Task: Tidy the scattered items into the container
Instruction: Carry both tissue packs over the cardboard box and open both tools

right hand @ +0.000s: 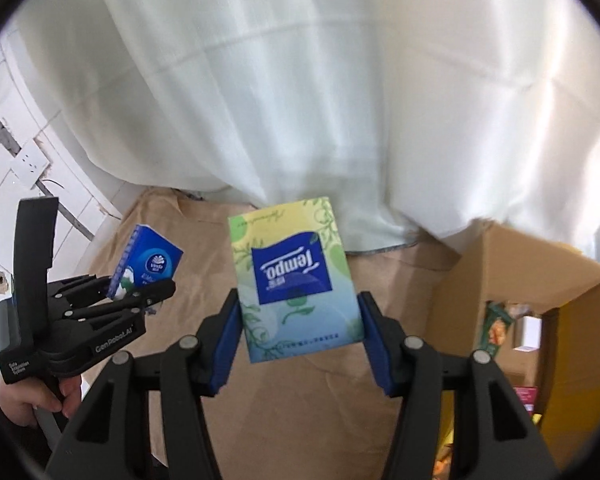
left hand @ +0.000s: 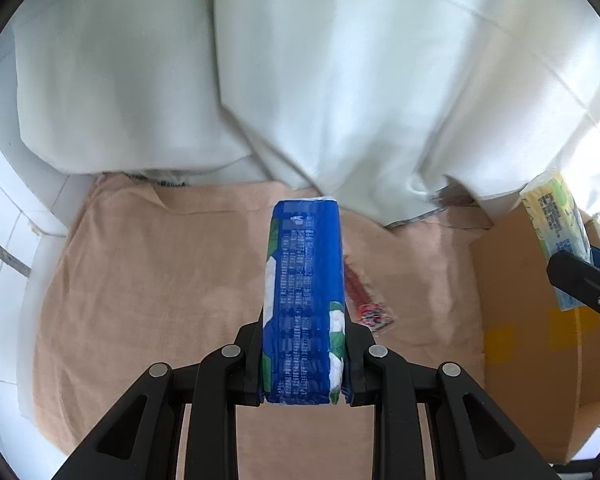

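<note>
Left wrist view: left tool [left hand: 304, 360] clamped on a blue plastic-wrapped tissue pack [left hand: 304, 300], small white print on its side too fine to read. Pack held up above the tan cloth-covered worktop [left hand: 140, 300]. One red foil sachet [left hand: 364, 304] lying loose on the cloth just right of the pack, writing illegible. Open brown cardboard box [left hand: 520, 320] at right, with the yellow-green tissue pack [left hand: 556, 232] above its near edge.

Right wrist view: right tool [right hand: 300, 320] clamped on that yellow-green tissue pack [right hand: 296, 280], held in the air left of the box [right hand: 540, 300]; "Tempo" legible, upside down, on its blue panel. "GenRobot.AI" on the left tool's [right hand: 140, 292] body; round logo on the blue pack [right hand: 148, 264] not resolved. Several packets already inside the box.

Judged partway: some items boxed, two packs lifted but not deposited, sachet at least still to collect.
</note>
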The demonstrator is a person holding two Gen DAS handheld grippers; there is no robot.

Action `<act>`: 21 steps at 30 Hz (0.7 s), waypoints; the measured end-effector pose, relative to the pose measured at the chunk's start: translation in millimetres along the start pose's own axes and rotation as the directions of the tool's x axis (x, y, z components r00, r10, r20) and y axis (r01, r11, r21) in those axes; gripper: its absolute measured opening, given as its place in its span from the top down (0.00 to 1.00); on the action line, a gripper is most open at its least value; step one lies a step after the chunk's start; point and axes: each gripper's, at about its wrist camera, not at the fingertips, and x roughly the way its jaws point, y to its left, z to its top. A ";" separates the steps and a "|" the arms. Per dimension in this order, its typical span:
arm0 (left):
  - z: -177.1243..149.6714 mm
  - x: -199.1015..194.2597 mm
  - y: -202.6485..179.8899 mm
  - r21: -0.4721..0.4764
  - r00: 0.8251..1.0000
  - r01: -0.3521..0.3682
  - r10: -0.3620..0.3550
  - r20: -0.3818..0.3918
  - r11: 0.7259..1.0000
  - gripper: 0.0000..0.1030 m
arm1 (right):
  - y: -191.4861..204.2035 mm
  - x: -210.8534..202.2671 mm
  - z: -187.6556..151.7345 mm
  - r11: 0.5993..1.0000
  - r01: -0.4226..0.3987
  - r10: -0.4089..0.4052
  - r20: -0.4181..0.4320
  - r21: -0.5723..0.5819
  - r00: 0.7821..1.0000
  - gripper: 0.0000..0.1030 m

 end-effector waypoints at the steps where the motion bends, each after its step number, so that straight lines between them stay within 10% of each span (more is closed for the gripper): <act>1: 0.7 -5.5 -4.1 0.006 1.000 0.001 -0.001 0.006 1.000 0.74 | -1.9 -5.2 -0.8 1.000 -0.004 0.004 0.008 0.002 1.000 0.42; 21: 20.1 -62.6 -128.1 0.209 0.984 0.145 -0.162 0.070 0.967 0.74 | -73.1 -110.6 -29.9 0.990 0.077 -0.093 0.138 0.115 0.986 0.41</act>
